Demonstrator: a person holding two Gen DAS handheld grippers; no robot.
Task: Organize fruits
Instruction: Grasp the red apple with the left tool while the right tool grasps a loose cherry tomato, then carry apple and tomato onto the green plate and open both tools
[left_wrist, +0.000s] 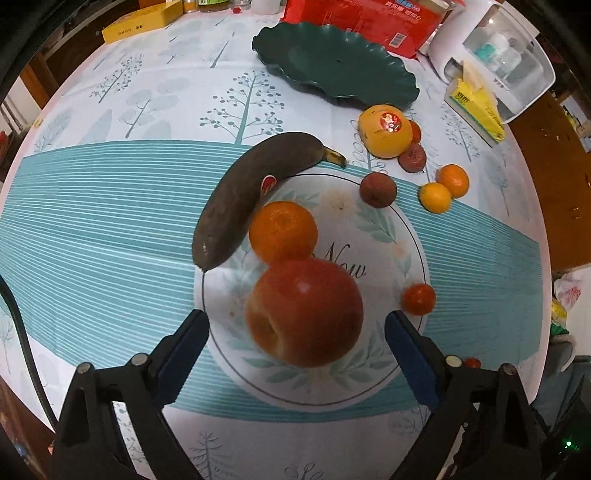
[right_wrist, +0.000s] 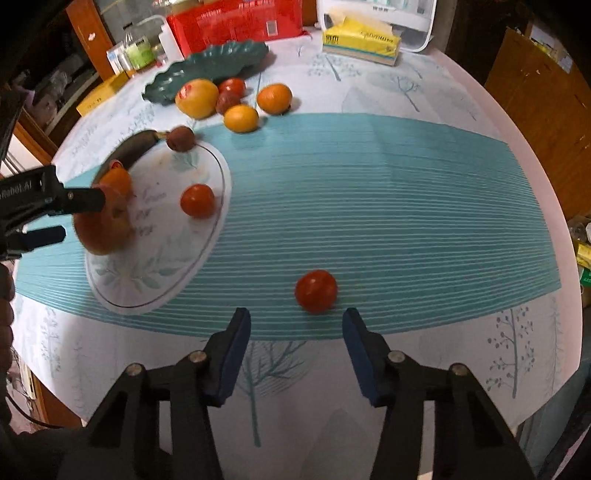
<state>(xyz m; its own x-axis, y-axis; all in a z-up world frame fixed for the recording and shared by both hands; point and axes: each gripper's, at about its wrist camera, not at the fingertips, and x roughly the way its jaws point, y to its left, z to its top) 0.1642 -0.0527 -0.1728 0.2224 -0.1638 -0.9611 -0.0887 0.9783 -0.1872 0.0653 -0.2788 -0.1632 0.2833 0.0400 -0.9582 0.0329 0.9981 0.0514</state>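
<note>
**Fruit on the plate, both claws spread wide**

Left wrist view: the left gripper (left_wrist: 297, 321) stands wide apart, its blue pads on either side of a large red apple (left_wrist: 304, 314) without touching it. The apple sits between the fingertips on the white plate (left_wrist: 384, 236), a round floral one with script lettering. It is red with a paler, yellowish patch and a dimple turned toward the camera. Just beyond it, touching, lies an orange (left_wrist: 283, 230). A very dark, nearly black banana (left_wrist: 251, 184) with a red sticker curves over the plate's far left rim. A small tomato (left_wrist: 418, 298) rests at the right rim, and a dull brown-red fruit (left_wrist: 378, 189) at the far rim. Farther off on the tablecloth (left_wrist: 110, 221) sit two small oranges (left_wrist: 445, 186), a yellow stickered fruit (left_wrist: 385, 131) and an empty dark green dish (left_wrist: 332, 62).

Right wrist view: the right gripper (right_wrist: 296, 325) is also spread open and holds nothing. A red, glossy tomato (right_wrist: 316, 290) lies on the striped cloth just ahead of the fingertips, slightly right of centre, clear of both pads. To the far left the other gripper (right_wrist: 70, 216) brackets the blurred apple (right_wrist: 105, 225) over the plate (right_wrist: 207, 236)
</note>
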